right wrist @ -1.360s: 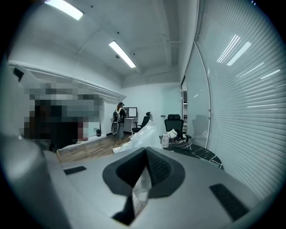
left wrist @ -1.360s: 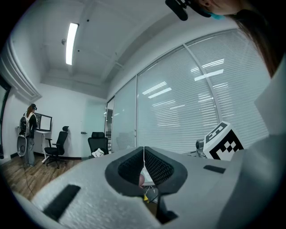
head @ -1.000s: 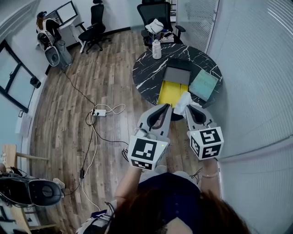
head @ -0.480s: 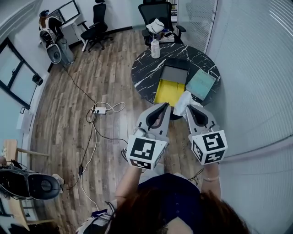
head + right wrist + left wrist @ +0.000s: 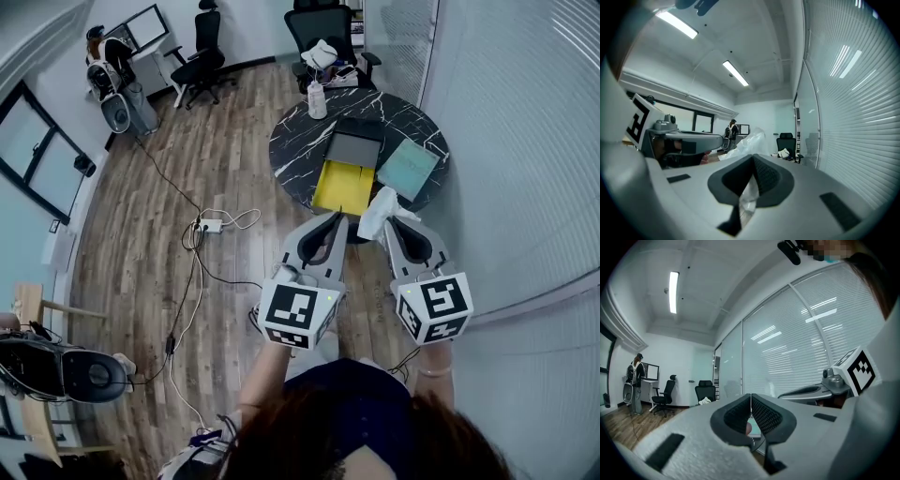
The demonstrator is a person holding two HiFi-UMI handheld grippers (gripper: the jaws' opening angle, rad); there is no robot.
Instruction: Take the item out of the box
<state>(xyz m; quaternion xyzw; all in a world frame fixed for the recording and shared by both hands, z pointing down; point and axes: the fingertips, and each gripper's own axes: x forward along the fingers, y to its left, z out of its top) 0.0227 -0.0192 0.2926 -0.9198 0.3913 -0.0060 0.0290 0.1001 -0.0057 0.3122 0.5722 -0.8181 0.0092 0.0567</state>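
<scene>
On the round black marble table [image 5: 300, 155] lies an open yellow box [image 5: 344, 186] with a grey flap [image 5: 354, 150] behind it. A teal flat item [image 5: 411, 169] lies to its right. My right gripper [image 5: 392, 218] [image 5: 753, 159] is shut on a crumpled clear plastic bag [image 5: 378, 208] [image 5: 749, 139], held in the air at the table's near edge, just right of the box. My left gripper [image 5: 334, 221] [image 5: 750, 397] hovers beside it, near the box's front edge, jaws shut with nothing between them.
A white bottle [image 5: 316, 99] stands at the table's far edge, with an office chair [image 5: 323, 33] behind it. Cables and a power strip [image 5: 210, 225] lie on the wood floor to the left. A glass wall with blinds [image 5: 506, 141] runs close on the right.
The right gripper has drawn back a little toward me with the plastic bag, which now sits off the yellow box's corner. The left gripper has barely moved.
</scene>
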